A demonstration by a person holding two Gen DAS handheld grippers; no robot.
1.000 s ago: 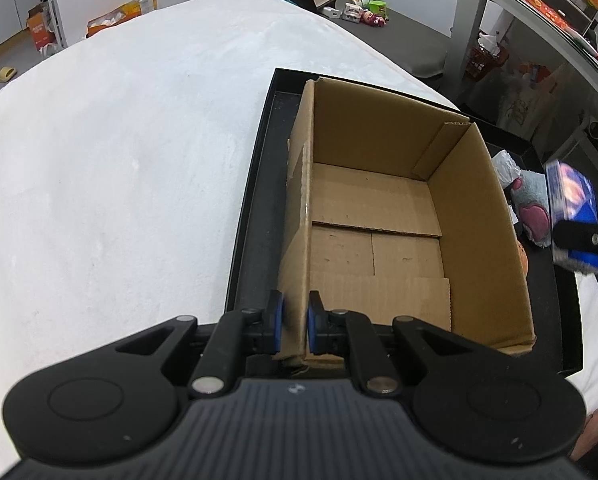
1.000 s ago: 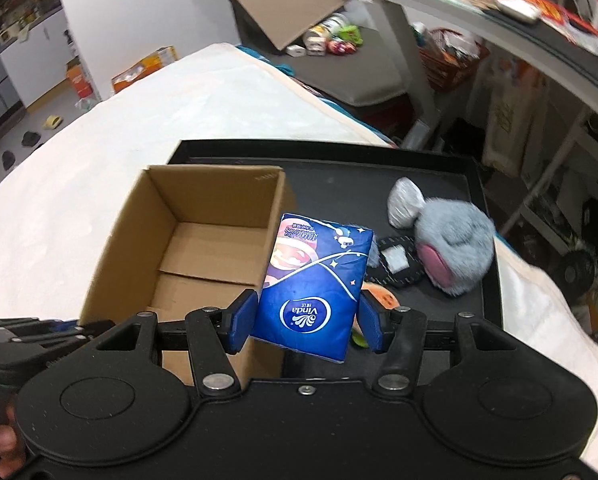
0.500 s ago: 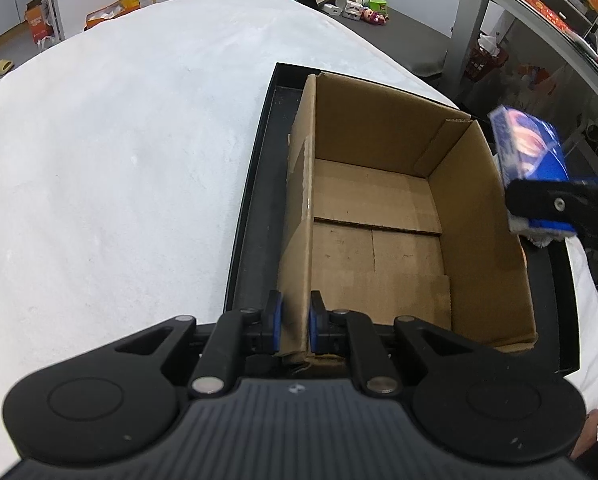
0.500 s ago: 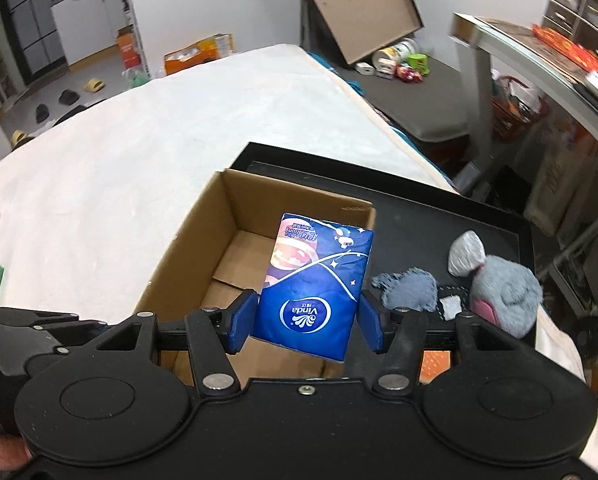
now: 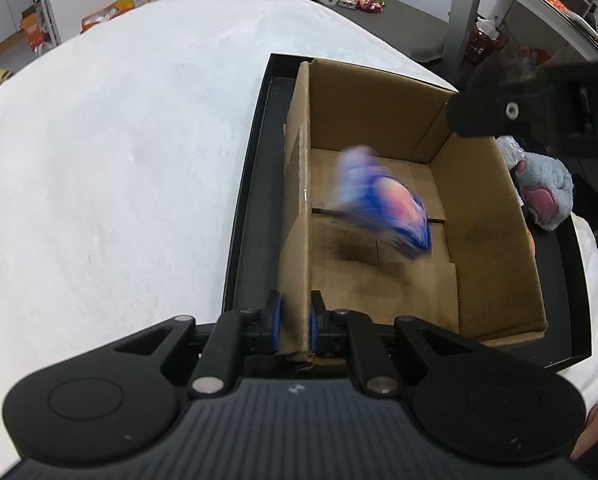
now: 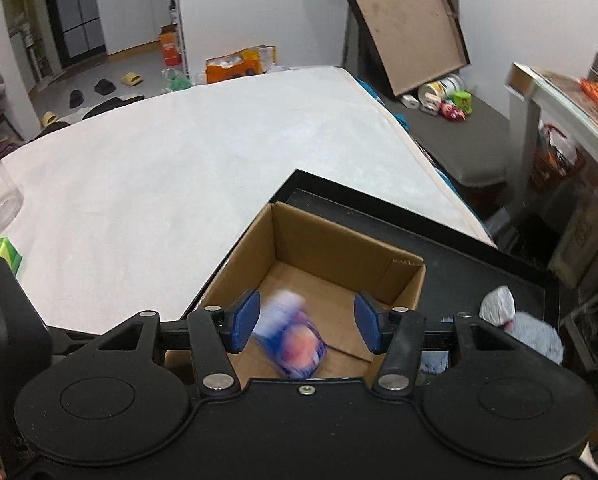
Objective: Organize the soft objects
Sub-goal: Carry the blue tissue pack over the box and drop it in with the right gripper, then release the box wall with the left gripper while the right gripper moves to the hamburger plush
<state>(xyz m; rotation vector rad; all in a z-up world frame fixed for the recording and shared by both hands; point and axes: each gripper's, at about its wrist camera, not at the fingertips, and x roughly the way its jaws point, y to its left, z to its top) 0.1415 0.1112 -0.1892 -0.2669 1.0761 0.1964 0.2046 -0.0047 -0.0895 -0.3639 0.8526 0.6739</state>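
The left gripper [image 5: 293,322] is pinching the near left wall of the cardboard box [image 5: 495,216], with one blue pad on each side of the wall. The box is sitting in a black tray [image 5: 247,208] on a white cover [image 5: 119,160].

The right gripper [image 6: 306,322] is hanging over the box. Its blue pads [image 6: 246,320] are standing apart, and its jaws are closing a little. Nothing is pressing on the pads. In the left wrist view only a dark piece of the right gripper [image 5: 507,108] is showing at the top right, and the rest is cut off.

The blue tissue pack [image 5: 383,208] is inside the box, between its walls. It is very blurry, so I cannot tell if it is touching the floor of the box. In the right wrist view the tissue pack [image 6: 293,340] is showing between and below the pads, partly hidden by the gripper's black body.

A grey plush toy [image 5: 543,192] is lying in the tray, just beside the box's right wall. Part of it is hidden by the box. A fingertip [image 5: 597,420] is peeking in at the bottom right edge.
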